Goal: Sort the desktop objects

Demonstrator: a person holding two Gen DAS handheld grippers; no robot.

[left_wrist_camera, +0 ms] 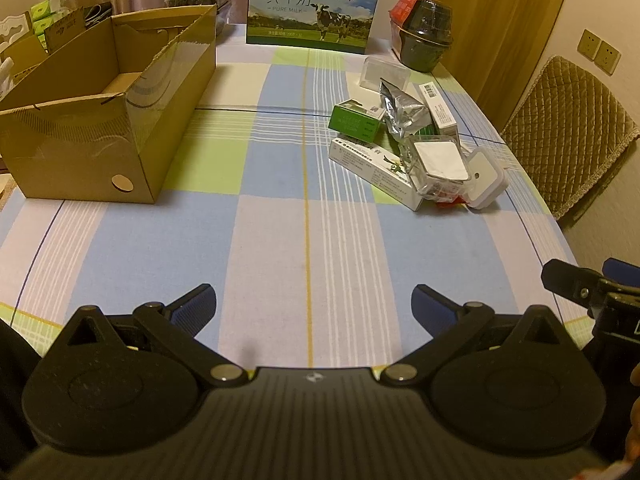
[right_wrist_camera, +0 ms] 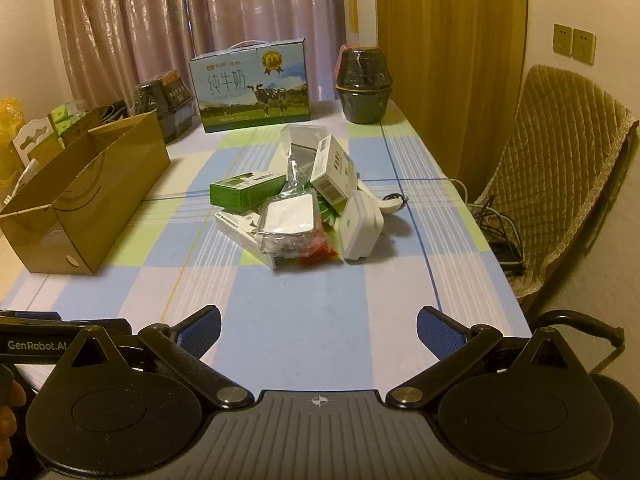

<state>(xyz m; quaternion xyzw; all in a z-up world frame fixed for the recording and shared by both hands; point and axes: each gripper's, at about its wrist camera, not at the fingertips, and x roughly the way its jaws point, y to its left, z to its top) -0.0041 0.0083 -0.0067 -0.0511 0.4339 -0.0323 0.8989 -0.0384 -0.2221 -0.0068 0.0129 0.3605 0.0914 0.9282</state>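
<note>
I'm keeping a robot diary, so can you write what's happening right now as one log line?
stage: not started | left gripper: open, holding nothing | right gripper: open, holding nothing | pile of small boxes: untouched on table | cardboard box: open

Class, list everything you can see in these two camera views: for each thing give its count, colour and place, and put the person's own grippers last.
cardboard box: one, brown, open, left side of the table
milk carton: one, blue and green with a cow, far edge
dark pots: two, black, either side of the milk carton
pile of small packages: one heap, mixed, right of centre
green box: one, on the pile's left
white adapter: one, on the pile's right
tablecloth: one, blue, green and white check
chair: one, tan quilted cover, right of the table
left gripper: fingers open, empty
right gripper: fingers open, empty
</note>
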